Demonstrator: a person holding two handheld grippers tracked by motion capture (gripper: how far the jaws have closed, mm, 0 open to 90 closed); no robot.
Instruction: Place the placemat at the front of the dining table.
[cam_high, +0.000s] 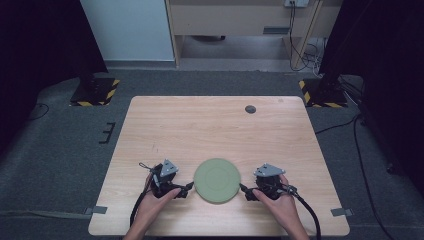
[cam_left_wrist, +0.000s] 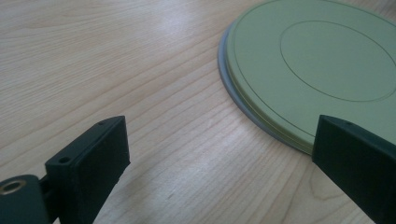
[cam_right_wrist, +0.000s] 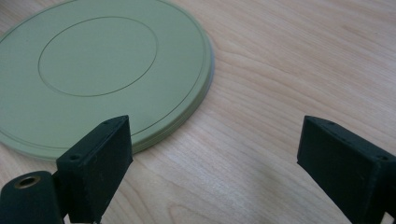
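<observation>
Pale wood-grain table stands on a grey carpeted floor, with dark curtains to either side and two stand bases edged in yellow-and-black hazard tape beyond its far corners. A small dark round cap sits in the tabletop near the far edge. On the near half of the table lies a flat, round, pale green plate, with a raised rim and a fine inner ring marked on its surface. The left gripper rests low on the table just beside the plate's left edge, held by the person's left hand, and the right gripper sits just beside the plate's right edge in the right hand. In the left gripper view the two black jaws stand wide apart with nothing between them but bare wood, one jaw overlapping the plate's near rim in the picture. In the right gripper view the jaws are likewise spread wide and hold nothing, one jaw lying over the rim of the plate and the other over bare table. A black cable trails back from the right gripper.
</observation>
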